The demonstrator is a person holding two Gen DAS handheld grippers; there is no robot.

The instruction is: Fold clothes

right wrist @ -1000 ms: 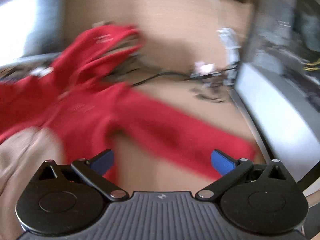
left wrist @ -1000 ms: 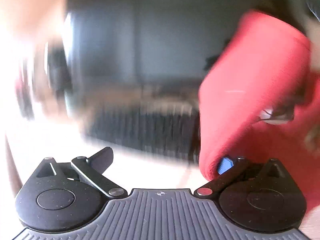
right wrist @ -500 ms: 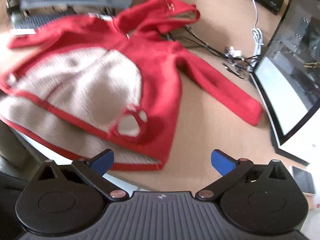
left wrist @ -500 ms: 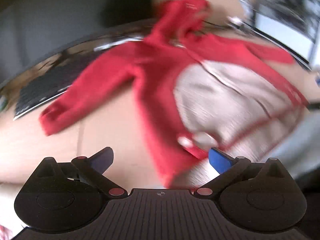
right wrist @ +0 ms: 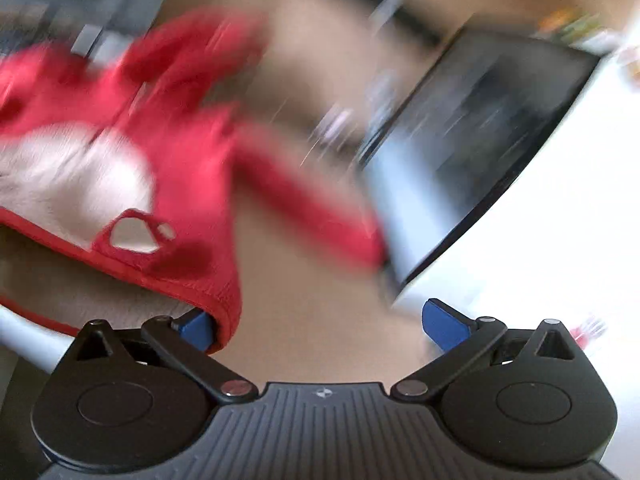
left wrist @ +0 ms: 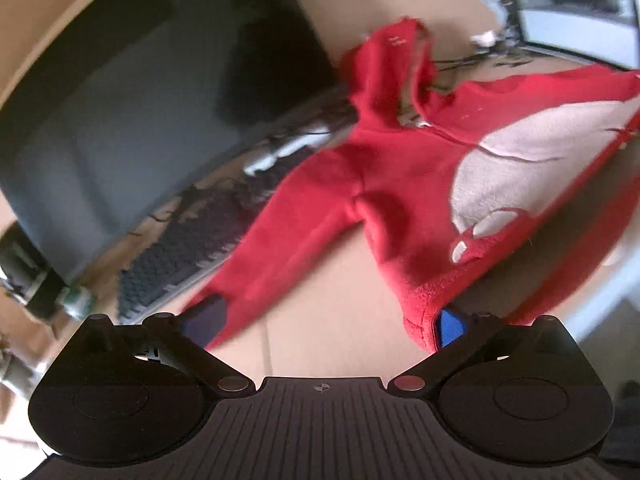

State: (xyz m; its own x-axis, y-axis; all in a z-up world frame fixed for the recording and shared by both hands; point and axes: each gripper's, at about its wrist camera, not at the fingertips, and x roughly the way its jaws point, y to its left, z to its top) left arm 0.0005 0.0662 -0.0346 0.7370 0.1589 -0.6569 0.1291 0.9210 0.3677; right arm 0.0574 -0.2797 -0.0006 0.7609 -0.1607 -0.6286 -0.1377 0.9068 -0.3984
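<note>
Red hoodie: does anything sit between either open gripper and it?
Nothing visible does. The red hoodie lies spread on the desk; its hem corners reach the left gripper and right gripper.

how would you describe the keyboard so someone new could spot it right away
Start at the red hooded jacket spread on the tan desk. Follow its outstretched sleeve toward the big dark monitor; the keyboard lies beside that sleeve, below the screen. It is the only flat dark slab with rows of keys.
</note>
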